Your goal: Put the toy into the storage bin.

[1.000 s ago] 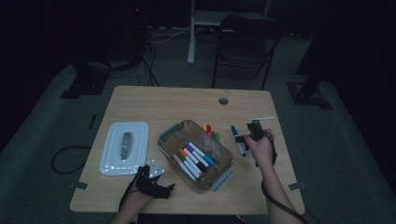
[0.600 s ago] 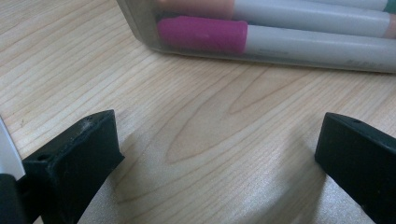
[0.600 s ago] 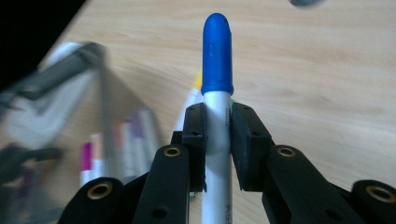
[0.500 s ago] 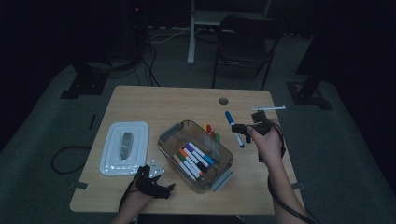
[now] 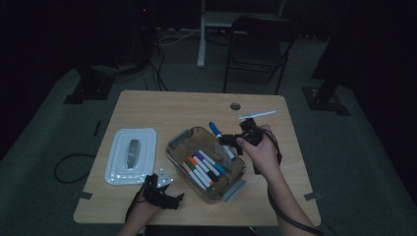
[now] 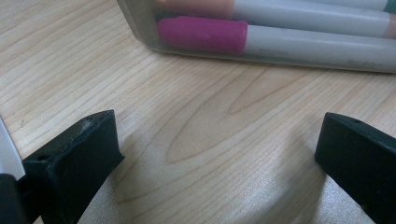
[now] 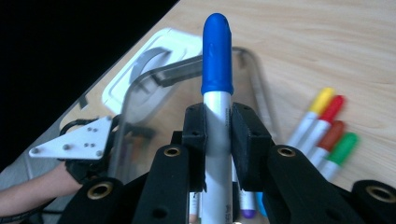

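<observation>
Right gripper view: the right gripper (image 7: 217, 135) has its two black jaws clamped on a blue-capped marker with a grey barrel (image 7: 217, 70), and the cap stands out past the jaw tips. In the high view this marker (image 5: 221, 141) is held in the air above the far rim of the clear plastic box (image 5: 183, 140), which has several coloured markers (image 5: 202, 168) inside. The white lid with a grey handle (image 5: 130, 155) lies on the light wooden table (image 5: 162, 105) just beside the box. The left gripper (image 5: 160, 192) rests on the table near the front edge; in the left gripper view its jaws are wide apart with nothing between them.
</observation>
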